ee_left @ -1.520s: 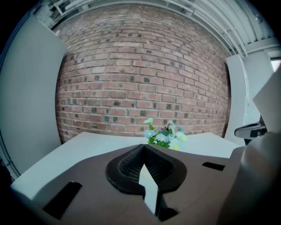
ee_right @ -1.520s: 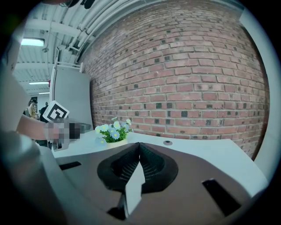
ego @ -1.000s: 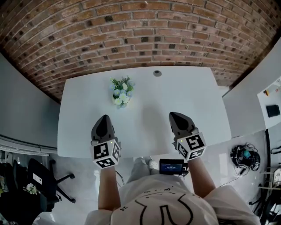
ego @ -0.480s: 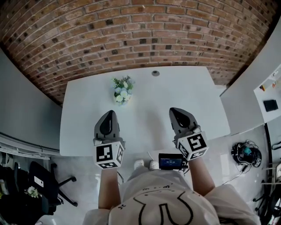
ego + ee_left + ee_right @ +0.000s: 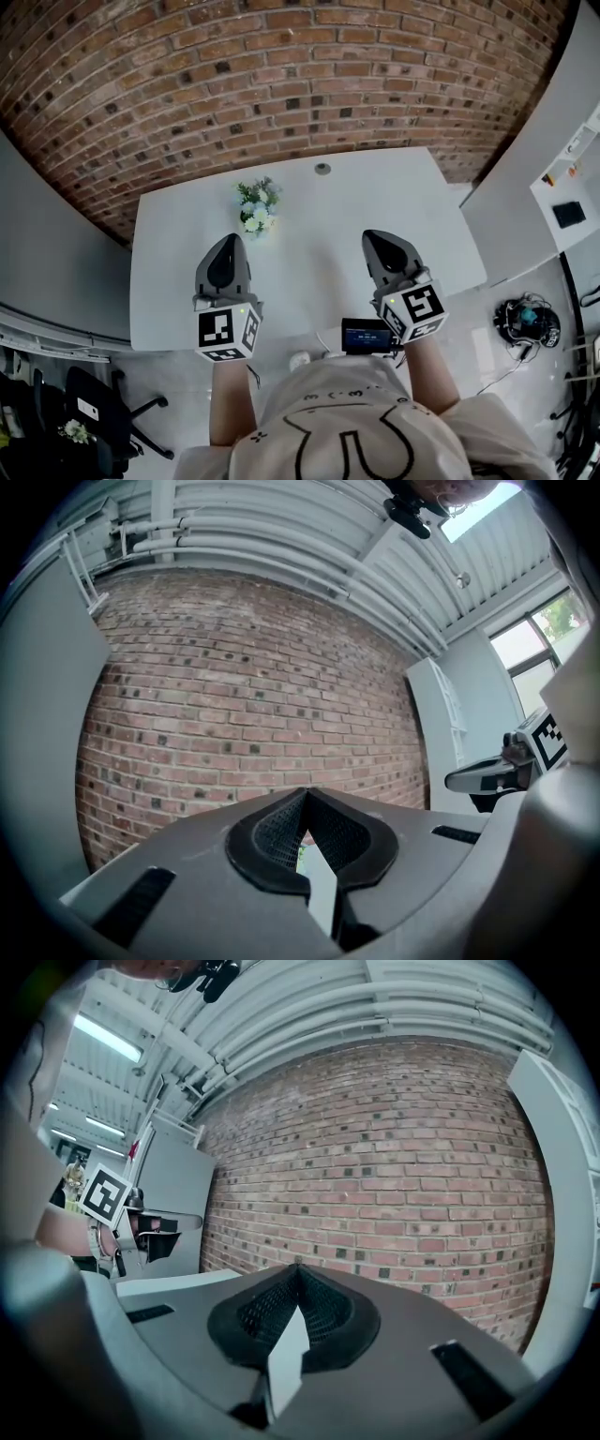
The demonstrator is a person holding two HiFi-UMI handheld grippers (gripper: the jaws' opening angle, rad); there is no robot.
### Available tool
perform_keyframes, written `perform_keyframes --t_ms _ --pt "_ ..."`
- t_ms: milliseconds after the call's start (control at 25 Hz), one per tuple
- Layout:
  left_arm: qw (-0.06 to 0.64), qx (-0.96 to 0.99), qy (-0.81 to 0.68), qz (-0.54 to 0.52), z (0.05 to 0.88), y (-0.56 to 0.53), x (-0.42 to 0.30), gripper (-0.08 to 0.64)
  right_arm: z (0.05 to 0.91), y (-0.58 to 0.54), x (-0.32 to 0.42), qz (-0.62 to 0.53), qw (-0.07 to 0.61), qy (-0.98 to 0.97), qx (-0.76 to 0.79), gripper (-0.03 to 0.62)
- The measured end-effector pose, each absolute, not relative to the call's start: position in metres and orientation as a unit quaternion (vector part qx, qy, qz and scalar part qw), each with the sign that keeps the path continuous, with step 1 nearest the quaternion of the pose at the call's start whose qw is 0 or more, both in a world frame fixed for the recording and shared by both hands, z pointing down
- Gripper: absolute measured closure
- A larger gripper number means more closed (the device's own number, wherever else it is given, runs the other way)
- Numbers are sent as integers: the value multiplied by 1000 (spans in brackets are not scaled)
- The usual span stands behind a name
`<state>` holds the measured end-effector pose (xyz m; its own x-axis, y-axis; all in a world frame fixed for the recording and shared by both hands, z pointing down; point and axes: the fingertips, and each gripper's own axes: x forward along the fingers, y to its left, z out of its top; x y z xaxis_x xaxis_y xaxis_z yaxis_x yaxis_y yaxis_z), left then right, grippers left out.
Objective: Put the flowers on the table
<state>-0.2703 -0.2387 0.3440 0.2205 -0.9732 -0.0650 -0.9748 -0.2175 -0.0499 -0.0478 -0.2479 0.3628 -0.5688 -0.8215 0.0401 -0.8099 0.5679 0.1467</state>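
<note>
A small bunch of white and green flowers (image 5: pixel 255 207) stands on the white table (image 5: pixel 319 216), at its far left part near the brick wall. My left gripper (image 5: pixel 228 242) hovers over the near left of the table, a short way in front of the flowers, shut and holding nothing. My right gripper (image 5: pixel 373 236) is level with it over the near right, also shut and holding nothing. In the left gripper view the jaws (image 5: pixel 305 795) meet at their tips. In the right gripper view the jaws (image 5: pixel 298 1269) also meet.
A small round grey fitting (image 5: pixel 322 169) sits in the table's far middle. A brick wall (image 5: pixel 281 84) runs behind the table. A white cabinet (image 5: pixel 525 216) stands to the right, with cables (image 5: pixel 523 322) on the floor. An office chair (image 5: pixel 103 412) is at lower left. A small screen (image 5: pixel 366 335) hangs at the person's waist.
The head view has shifted a little. The flowers stay where they stood on the table. Both grippers remain shut over the near part of the table.
</note>
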Motion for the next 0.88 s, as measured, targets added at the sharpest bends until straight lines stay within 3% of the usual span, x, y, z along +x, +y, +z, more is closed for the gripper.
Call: perform_keyframes --t_ms 880 --pt "45 -791 610 9 344 -257 -262 549 358 -262 -44 -67 68 -880 466 577"
